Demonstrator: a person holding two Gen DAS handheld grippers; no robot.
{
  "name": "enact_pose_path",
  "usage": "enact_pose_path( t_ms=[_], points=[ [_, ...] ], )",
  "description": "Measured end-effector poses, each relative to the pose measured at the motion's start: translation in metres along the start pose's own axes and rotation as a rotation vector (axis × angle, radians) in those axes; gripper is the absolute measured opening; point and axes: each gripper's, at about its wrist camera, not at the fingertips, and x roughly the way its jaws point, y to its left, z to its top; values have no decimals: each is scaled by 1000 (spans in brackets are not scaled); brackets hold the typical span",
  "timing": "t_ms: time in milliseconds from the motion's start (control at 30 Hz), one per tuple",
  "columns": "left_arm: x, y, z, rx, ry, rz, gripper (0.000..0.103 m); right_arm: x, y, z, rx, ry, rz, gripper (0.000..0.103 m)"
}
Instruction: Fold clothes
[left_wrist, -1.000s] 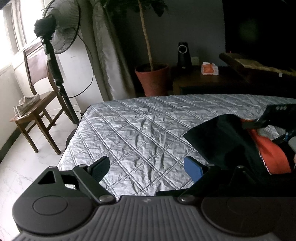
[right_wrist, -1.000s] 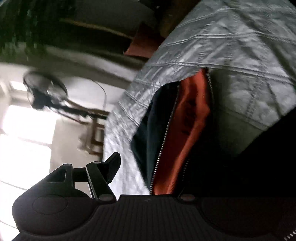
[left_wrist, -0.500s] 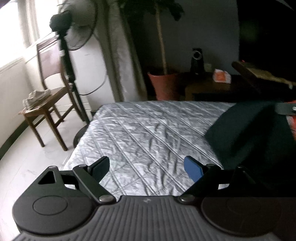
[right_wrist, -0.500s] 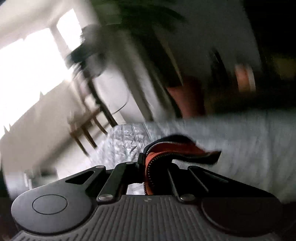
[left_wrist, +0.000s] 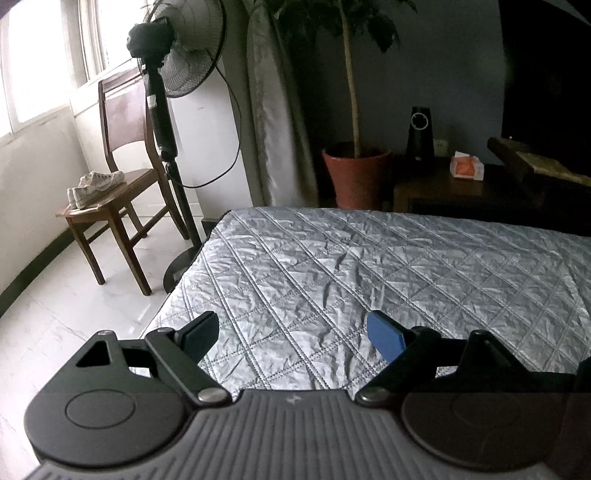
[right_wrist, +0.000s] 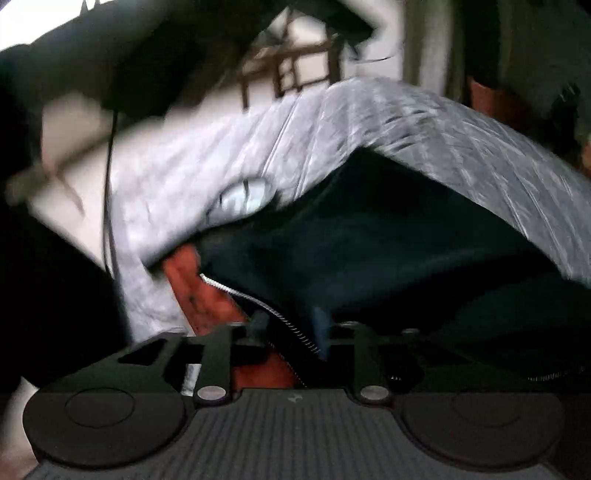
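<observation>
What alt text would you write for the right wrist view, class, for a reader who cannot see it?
The right gripper is shut on the zipped edge of a dark jacket with an orange lining, above a grey quilted bed. The picture is blurred; a wooden chair shows behind.

Two grippers are counted: the left gripper (left_wrist: 293, 334), held over the bed, and the right gripper (right_wrist: 291, 332). One bed (left_wrist: 406, 266) is seen, and one dark jacket (right_wrist: 369, 240) with orange lining. At ten o'clock of the bed, one chair (left_wrist: 122, 177) bearing two pale shoes (left_wrist: 94, 184) is found, beside one standing fan (left_wrist: 177, 55). At twelve o'clock, one potted plant (left_wrist: 354, 173) is counted.
</observation>
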Motion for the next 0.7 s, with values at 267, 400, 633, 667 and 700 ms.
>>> enact_pose_path(
  t_ms=[267,400,633,667,700],
  points=[
    [-9,-47,-17,222,66,-273,84,-95,-154,-22,599,-192,-191,58],
    [-35,-98,-42,457,82,-483,83,-126,-220,-38,799,-227,-250,60],
    [-70,-162,-90,796,63,-621,83,-163,-318,-65,1114,-277,-298,58],
    [-71,-164,-92,803,63,-629,83,-159,-321,-66,1129,-275,-290,58],
    [-71,-166,-93,807,63,-636,83,-153,-323,-68,1166,-277,-259,58]
  ],
)
